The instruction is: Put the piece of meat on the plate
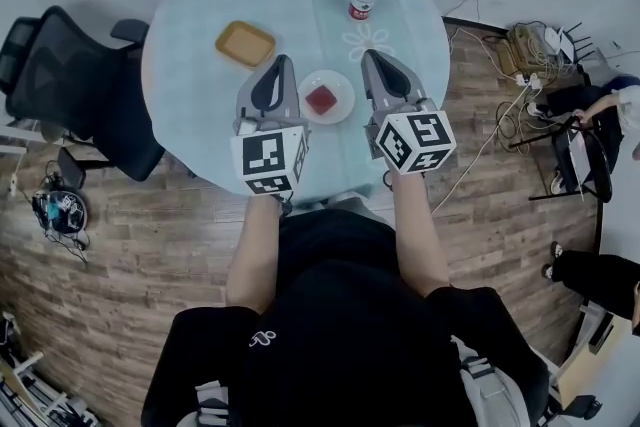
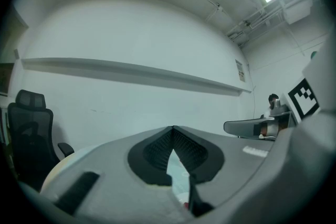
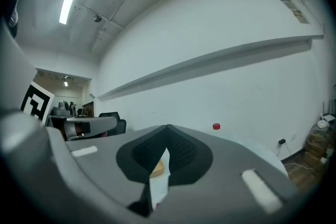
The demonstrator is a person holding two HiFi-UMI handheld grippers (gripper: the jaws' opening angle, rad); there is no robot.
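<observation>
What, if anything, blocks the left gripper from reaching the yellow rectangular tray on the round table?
Probably nothing: the left gripper hovers shut beside the yellow rectangular tray, only bare tablecloth between them; the white plate lies aside.

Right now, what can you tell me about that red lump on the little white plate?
The piece of meat is a small, dark red, roughly square chunk with a flat-looking top. It lies near the middle of the round white plate, which stands on the pale blue round table. Only the plate touches it: the left tool and right tool sit to either side, clear of it.
</observation>
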